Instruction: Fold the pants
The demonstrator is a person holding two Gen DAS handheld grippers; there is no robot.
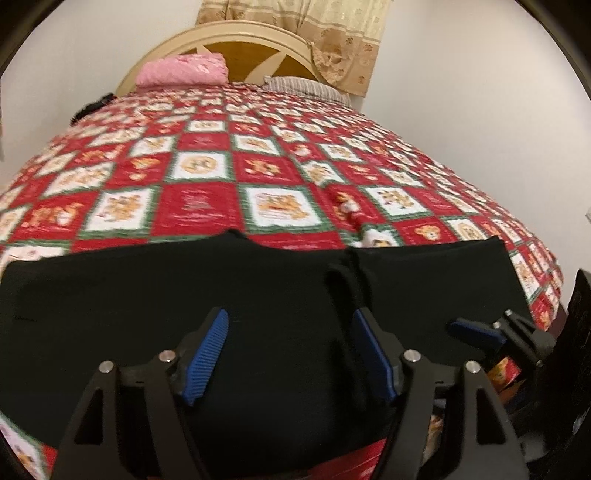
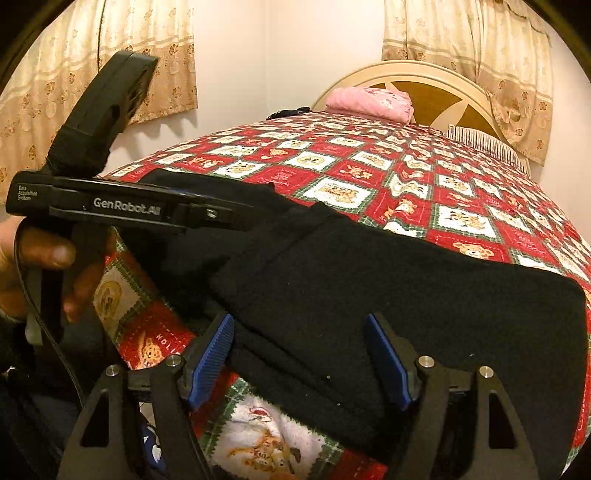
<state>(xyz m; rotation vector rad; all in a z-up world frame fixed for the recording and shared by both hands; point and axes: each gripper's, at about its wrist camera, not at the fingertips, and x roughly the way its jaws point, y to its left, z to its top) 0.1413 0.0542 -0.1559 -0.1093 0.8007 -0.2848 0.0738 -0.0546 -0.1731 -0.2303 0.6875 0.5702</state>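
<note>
Black pants [image 1: 221,295] lie flat across the near edge of the bed [image 1: 288,166], on its red checked quilt. Both the left hand-held gripper [image 1: 290,354] and the right hand-held gripper [image 2: 301,360] hover over the cloth, jaws wide apart, gripping nothing.

A bed [image 1: 295,155] fills most of the room, spread with a quilt [image 1: 207,199] of red and white squares edged in green, the white ones printed with small golden figures. At its far end stands a rounded cream headboard [image 1: 229,35] with amber wooden panels between pale spokes. A folded pink blanket [image 1: 181,70] lies against it, and a striped pillow [image 1: 306,88] beside that. The walls [image 1: 461,81] are plain and pale. Beige curtains [image 2: 472,55] patterned with small flowers hang behind the headboard, and another hangs further along the wall. The light is warm and indoor.
</note>
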